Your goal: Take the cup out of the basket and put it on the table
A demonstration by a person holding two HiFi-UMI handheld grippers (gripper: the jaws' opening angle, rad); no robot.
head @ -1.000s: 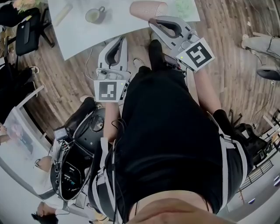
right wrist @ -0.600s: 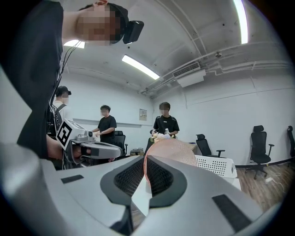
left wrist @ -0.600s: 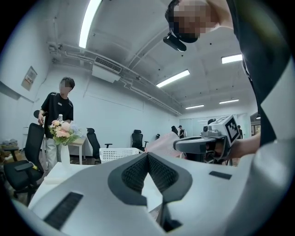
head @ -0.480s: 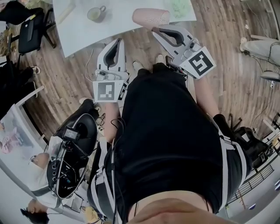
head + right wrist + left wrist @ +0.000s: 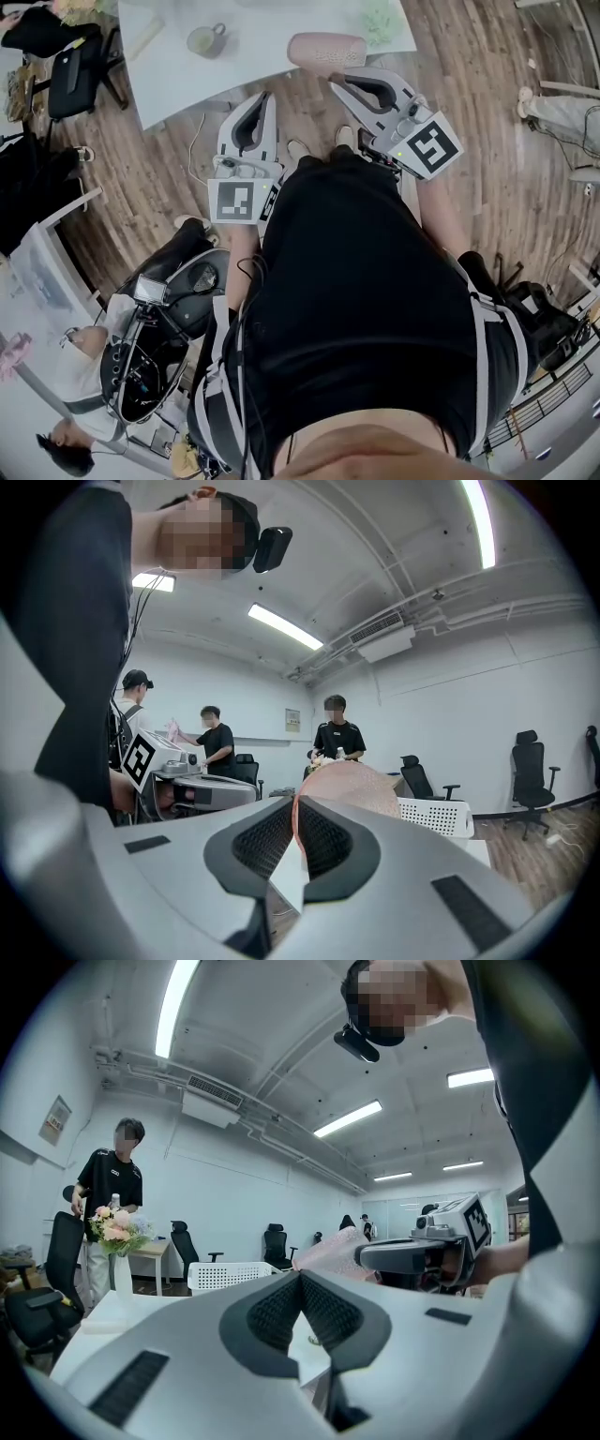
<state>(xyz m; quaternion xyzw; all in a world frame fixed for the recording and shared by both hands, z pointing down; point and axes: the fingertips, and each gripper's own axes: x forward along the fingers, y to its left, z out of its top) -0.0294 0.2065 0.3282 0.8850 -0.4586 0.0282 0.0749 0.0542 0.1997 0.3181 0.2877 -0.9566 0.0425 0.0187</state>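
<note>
Cup, pink (image 5: 326,50): lying sideways, its wall pinched in the right tongs (image 5: 335,79), over the near edge of the bench (image 5: 272,42). Left tongs (image 5: 262,99): closed, empty, just short of the bench. Handling: carry further over the bench, turn upright, lower until seated, then release.

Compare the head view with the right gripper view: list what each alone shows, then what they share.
Head view only: the green mug and the marker cube on the right gripper. Right gripper view only: the white basket and the ceiling lights. Both: the pink cup pinched by its wall in that gripper, the left gripper, and the wooden floor.
</note>
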